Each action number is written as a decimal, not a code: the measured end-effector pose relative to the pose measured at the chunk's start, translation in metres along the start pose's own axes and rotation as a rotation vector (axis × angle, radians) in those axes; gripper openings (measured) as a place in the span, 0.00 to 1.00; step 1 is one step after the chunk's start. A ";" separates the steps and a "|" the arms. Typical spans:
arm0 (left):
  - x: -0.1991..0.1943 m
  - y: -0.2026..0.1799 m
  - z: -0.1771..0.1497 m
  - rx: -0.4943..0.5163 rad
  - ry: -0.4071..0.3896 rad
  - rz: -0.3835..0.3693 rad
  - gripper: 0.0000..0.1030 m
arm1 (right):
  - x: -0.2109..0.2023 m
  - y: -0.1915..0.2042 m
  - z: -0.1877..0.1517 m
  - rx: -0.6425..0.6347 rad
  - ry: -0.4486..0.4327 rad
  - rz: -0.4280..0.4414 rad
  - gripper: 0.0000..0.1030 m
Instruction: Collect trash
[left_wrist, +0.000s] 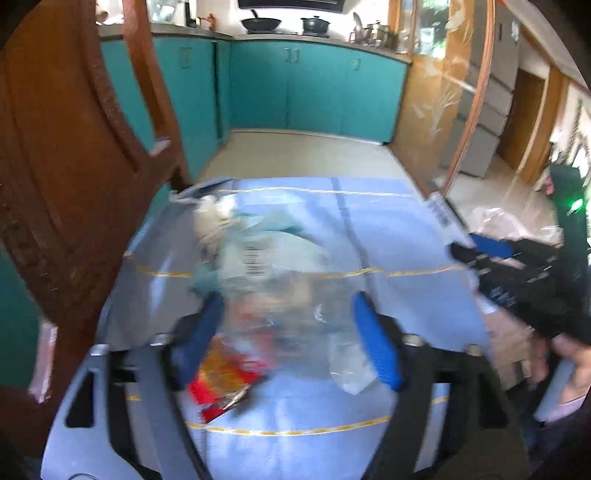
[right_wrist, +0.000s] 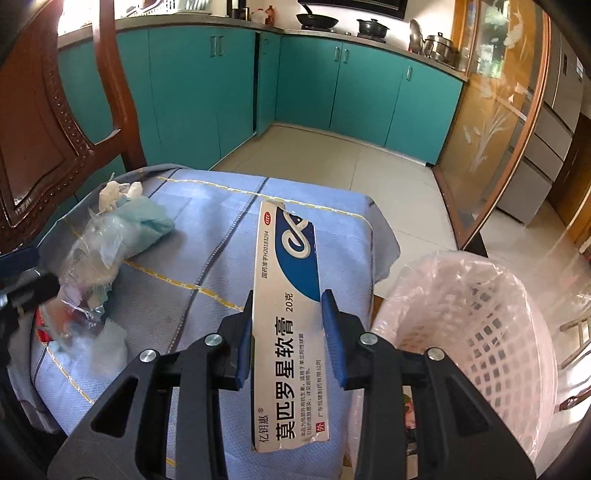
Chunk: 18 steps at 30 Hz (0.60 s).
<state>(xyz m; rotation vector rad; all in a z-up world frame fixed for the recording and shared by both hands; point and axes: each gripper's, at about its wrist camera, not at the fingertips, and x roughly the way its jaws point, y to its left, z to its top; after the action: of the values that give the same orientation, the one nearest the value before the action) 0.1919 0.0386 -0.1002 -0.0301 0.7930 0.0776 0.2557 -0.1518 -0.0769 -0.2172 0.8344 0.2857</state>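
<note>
We are finding the right gripper (right_wrist: 286, 325) clamping a carton (right_wrist: 288, 332) lengthwise, evidently carrying it toward the bin (right_wrist: 480, 325) beside the table (right_wrist: 207, 258). The left gripper (left_wrist: 288, 332) is hanging open, empty, over a loose trash pile (left_wrist: 258, 266).

Daylit kitchen, bright overall. Left wrist view is heavily motion-blurred: the trash pile (left_wrist: 258, 280) on the blue cloth (left_wrist: 388, 229) smears into streaks, the chair (left_wrist: 74, 166) edges are soft. Right wrist view is sharp; print on the ointment box (right_wrist: 291, 332) is readable. Light comes from the back windows, blowing out the wall above the counter (right_wrist: 192, 22). Glare on the glass door (right_wrist: 495, 122) and glossy floor (right_wrist: 554, 258) at right. Strong fisheye bending, dark vignette in all corners. Shadows are soft.
</note>
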 end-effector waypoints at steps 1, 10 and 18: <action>0.000 0.002 -0.002 0.010 0.005 0.025 0.85 | 0.001 0.000 -0.001 -0.003 0.004 0.000 0.33; 0.027 0.047 -0.032 -0.012 0.176 0.038 0.88 | 0.000 0.003 -0.001 -0.005 0.003 0.023 0.33; -0.007 0.057 -0.024 -0.017 0.080 0.049 0.88 | 0.003 0.005 -0.001 -0.009 0.012 0.021 0.33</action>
<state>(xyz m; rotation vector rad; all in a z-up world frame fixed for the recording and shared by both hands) 0.1657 0.0933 -0.1123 -0.0297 0.8729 0.1304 0.2552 -0.1473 -0.0806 -0.2184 0.8475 0.3079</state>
